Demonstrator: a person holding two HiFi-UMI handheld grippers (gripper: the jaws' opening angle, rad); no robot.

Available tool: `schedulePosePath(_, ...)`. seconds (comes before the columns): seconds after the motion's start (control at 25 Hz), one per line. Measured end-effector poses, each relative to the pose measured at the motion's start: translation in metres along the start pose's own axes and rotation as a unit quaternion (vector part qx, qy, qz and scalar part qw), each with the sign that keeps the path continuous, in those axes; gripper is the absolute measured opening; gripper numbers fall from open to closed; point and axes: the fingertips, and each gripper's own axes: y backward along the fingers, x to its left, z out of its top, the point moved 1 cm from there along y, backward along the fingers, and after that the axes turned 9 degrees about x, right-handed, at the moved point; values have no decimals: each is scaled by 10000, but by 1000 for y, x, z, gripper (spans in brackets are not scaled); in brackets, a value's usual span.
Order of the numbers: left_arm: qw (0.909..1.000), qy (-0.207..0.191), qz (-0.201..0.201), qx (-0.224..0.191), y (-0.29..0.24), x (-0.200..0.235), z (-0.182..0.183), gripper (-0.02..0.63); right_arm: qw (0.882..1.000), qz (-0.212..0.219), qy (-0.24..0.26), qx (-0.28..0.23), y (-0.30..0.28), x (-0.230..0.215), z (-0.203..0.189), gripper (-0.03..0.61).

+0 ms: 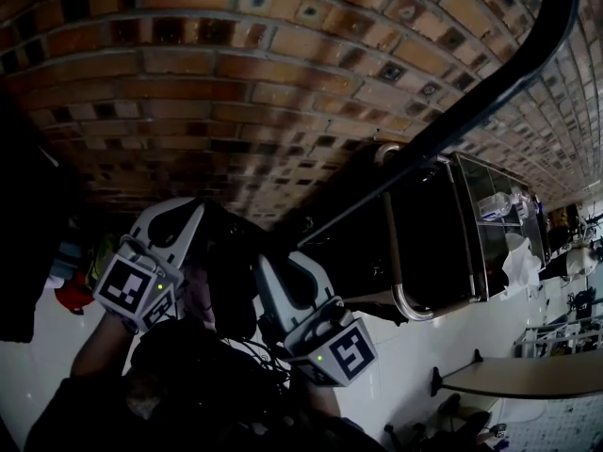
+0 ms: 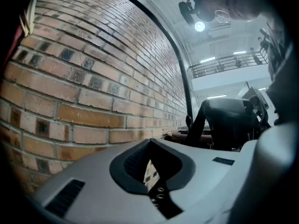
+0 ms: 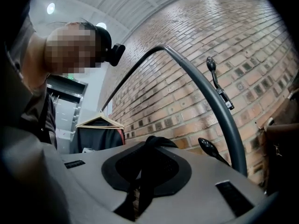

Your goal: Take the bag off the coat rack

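Beside the brick wall [image 1: 236,83], the right gripper [image 3: 142,181] pinches the bag's black strap [image 3: 153,148]; the left gripper [image 2: 152,171] is pressed together, empty.

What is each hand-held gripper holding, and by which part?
Right hand-held gripper: shut on the black fabric bag strap, clamped just below its looped top. Left hand-held gripper: jaws together, nothing between them.

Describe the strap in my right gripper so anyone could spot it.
Before the brick wall curves the coat rack's dark pole. Nearer the camera, the right gripper is shut on a black strap looping over its jaws. It's the only soft, flat band beside that rigid pole and glossy hook knobs.
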Motion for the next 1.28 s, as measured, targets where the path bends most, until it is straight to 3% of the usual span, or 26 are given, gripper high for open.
schedulePosePath(0.48, 9999, -64, 142, 2, 61, -73, -16, 34, 9994, -149, 87, 284, 75, 20, -33, 54)
schedulePosePath(0.72, 9994, 10, 348, 64, 80, -97, -29, 34, 9987, -165, -98, 467, 110, 16, -53, 55)
schedulePosePath(0.92, 9993, 26, 348, 167, 89, -109, -37, 34, 9969, -237, -339, 670, 122, 14, -73, 55)
schedulePosePath(1.28, 9999, 46, 117, 113, 102, -118, -40, 34, 9960, -208, -256, 826, 131, 43, -92, 54)
